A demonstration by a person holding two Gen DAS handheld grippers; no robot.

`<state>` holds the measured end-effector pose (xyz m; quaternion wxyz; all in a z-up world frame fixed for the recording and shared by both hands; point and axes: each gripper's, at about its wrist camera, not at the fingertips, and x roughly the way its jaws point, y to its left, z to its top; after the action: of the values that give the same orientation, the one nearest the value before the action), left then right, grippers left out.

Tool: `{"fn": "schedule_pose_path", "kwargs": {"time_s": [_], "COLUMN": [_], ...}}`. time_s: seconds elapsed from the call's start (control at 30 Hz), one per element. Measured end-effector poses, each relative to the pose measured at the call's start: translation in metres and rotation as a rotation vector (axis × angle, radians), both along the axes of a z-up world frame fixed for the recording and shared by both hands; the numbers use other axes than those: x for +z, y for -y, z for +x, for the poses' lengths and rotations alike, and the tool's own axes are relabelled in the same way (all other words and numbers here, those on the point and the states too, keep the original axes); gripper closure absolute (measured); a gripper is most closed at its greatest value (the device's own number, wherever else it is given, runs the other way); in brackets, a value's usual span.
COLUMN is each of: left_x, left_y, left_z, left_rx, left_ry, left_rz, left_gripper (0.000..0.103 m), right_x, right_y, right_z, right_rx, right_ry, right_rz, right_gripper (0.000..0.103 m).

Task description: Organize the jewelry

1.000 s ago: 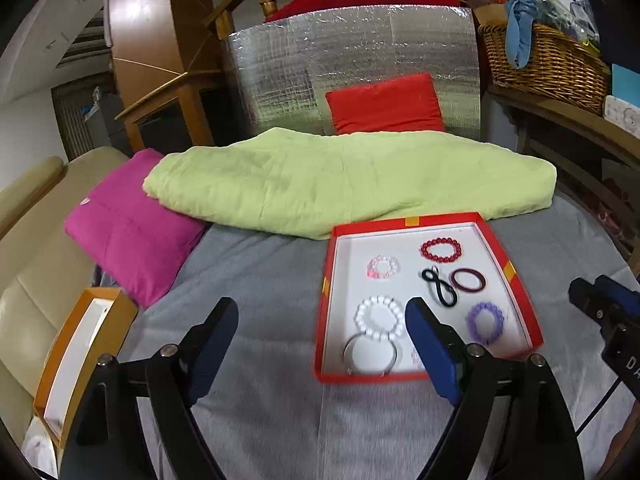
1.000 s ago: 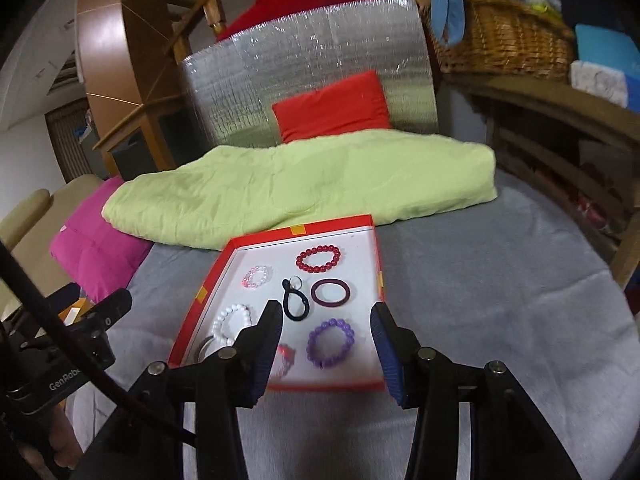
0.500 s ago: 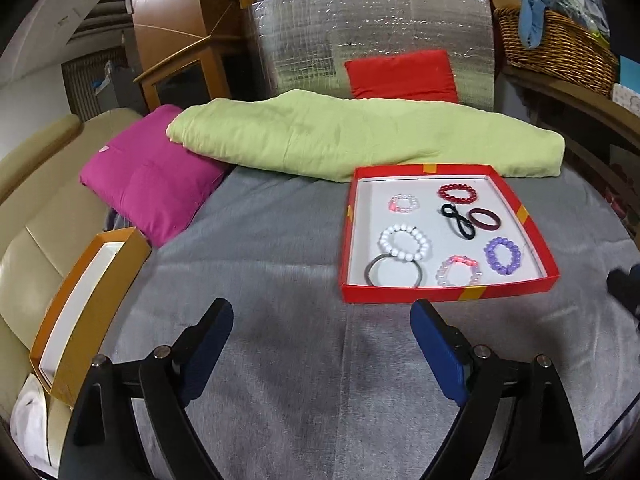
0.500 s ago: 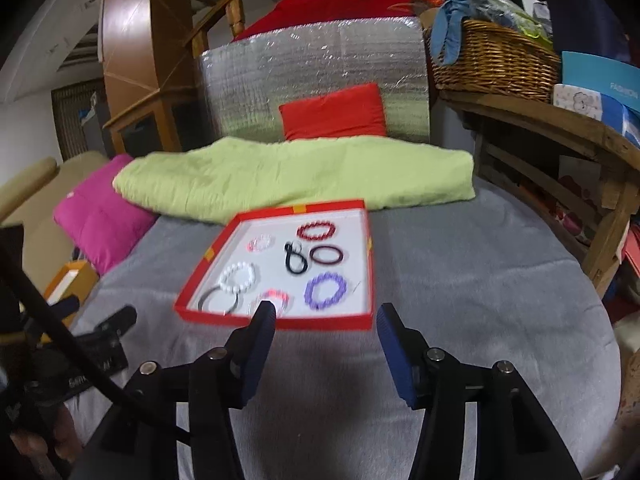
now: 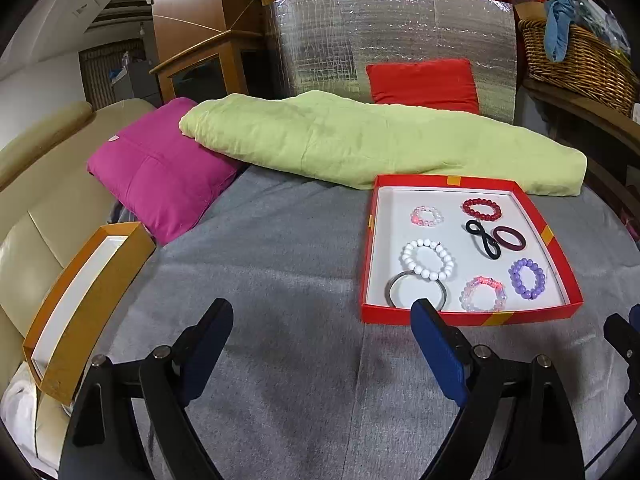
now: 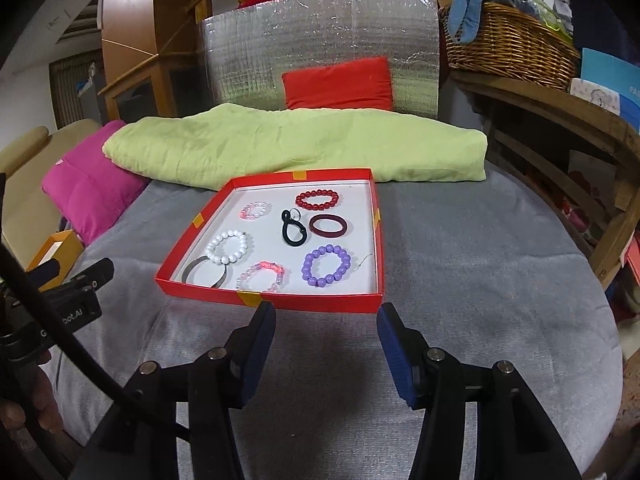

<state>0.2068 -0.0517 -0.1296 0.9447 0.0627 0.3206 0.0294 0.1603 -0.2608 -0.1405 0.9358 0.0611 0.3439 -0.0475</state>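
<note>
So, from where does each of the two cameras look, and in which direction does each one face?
Left wrist view: sits on the left gripper, low over the grey cloth, facing the green quilt; its open jaws show, with the orange box at left.
Right wrist view: sits on the right gripper, facing the same way, straight at the red tray; its open jaws show, and the left gripper's body at left.
Both share the red tray, quilt and red cushion.

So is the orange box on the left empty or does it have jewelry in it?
Looks empty: the orange box shows only bare white lining, though its near end is hidden.
</note>
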Motion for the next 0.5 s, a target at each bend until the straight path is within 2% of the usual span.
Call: {"fn": "schedule_pose_path", "kwargs": {"time_s": [0.5], "left_x": [-0.0011], "left_y": [0.0078], "left_z": [0.0052], "left_rx": [-0.01], "left_ry": [-0.001], "left_rz": [-0.009], "left_gripper": [0.012], "right_x": [0.0025], "right_y": [0.0055], "right_z": [-0.0001], "right_rx": [0.0], "right_ry": [0.002], "right_rz": [0.008], "right_gripper": [0.045]}}
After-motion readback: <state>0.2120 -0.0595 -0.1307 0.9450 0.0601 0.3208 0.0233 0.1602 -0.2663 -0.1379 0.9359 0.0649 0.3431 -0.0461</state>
